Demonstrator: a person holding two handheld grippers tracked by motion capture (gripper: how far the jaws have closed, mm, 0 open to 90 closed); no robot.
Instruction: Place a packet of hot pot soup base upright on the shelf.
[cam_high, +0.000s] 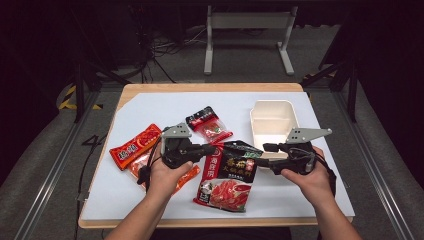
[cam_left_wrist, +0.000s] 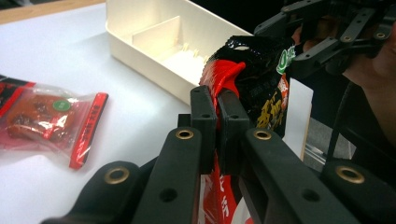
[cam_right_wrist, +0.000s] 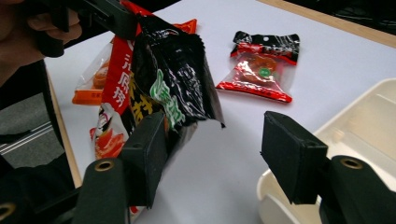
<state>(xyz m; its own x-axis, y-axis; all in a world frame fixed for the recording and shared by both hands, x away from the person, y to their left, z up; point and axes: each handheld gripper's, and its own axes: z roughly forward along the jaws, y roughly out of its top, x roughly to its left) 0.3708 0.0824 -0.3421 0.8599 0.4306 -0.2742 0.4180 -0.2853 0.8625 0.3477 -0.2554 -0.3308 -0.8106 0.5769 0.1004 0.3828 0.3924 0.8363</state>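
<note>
Left claw (cam_left_wrist: 217, 109) pinches the crumpled, glossy black-and-red sauce packet (cam_left_wrist: 261, 79)

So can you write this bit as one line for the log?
left gripper: shut on big black-and-red food pouch | right gripper: open beside pouch | cream plastic divided box: empty

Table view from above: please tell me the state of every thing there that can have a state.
Black-and-red pouch: sealed, top edge lifted, bottom on the table.
Left gripper: shut on the pouch's top edge.
Right gripper: open, jaws beside the pouch's corner.
White box: open, no lid, nothing inside.
Small red sachet: sealed, lying flat.
Orange packet: sealed, lying flat.
</note>
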